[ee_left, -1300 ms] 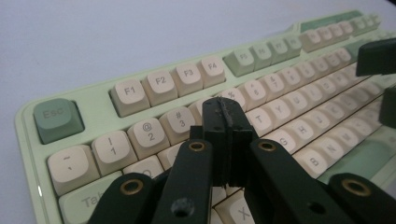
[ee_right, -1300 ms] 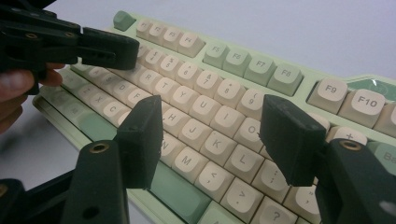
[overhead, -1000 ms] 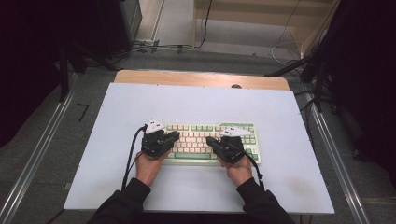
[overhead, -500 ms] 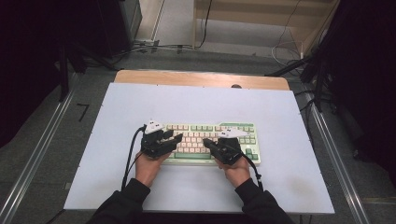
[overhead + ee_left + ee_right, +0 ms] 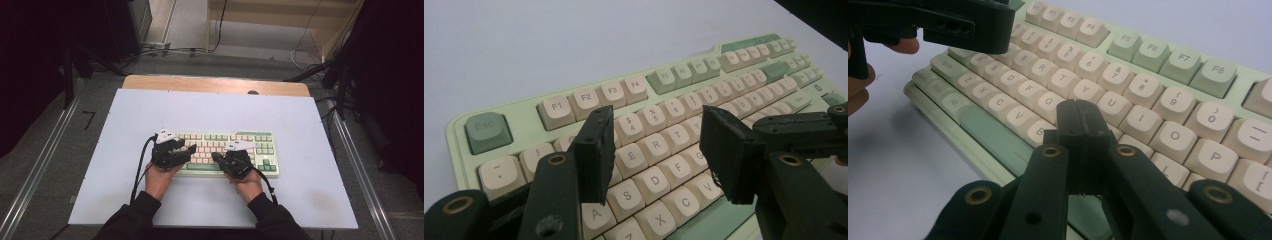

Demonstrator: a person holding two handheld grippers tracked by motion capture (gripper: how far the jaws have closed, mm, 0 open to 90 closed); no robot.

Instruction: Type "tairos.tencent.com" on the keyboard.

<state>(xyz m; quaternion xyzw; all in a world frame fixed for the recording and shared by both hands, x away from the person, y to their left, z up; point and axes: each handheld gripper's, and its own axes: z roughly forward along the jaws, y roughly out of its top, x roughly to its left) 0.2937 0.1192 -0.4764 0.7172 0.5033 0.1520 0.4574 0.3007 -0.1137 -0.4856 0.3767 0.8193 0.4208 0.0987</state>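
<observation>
A pale green keyboard [image 5: 250, 142] with cream keys lies on the white table top [image 5: 210, 107], toward the near edge. My left gripper [image 5: 190, 149] hovers over its left half. In the left gripper view it [image 5: 659, 150] stands open above the letter keys around E, R, D and F of the keyboard [image 5: 659, 80], with nothing between the jaws. My right gripper [image 5: 215, 156] points left over the middle of the board. Its jaws [image 5: 1079, 107] are shut together, tip just above the G, H, B keys of the keyboard [image 5: 1168, 60]. The two tips are close together.
A wooden strip [image 5: 215, 84] runs along the table's far edge. Metal rails [image 5: 40, 170] flank the table on both sides. Cables [image 5: 165, 50] lie on the floor beyond. Bare table surface lies to the left, right and behind the keyboard.
My right gripper has slid left along the keyboard toward its middle, closing the gap to the left gripper. The left gripper has stayed in about the same place.
</observation>
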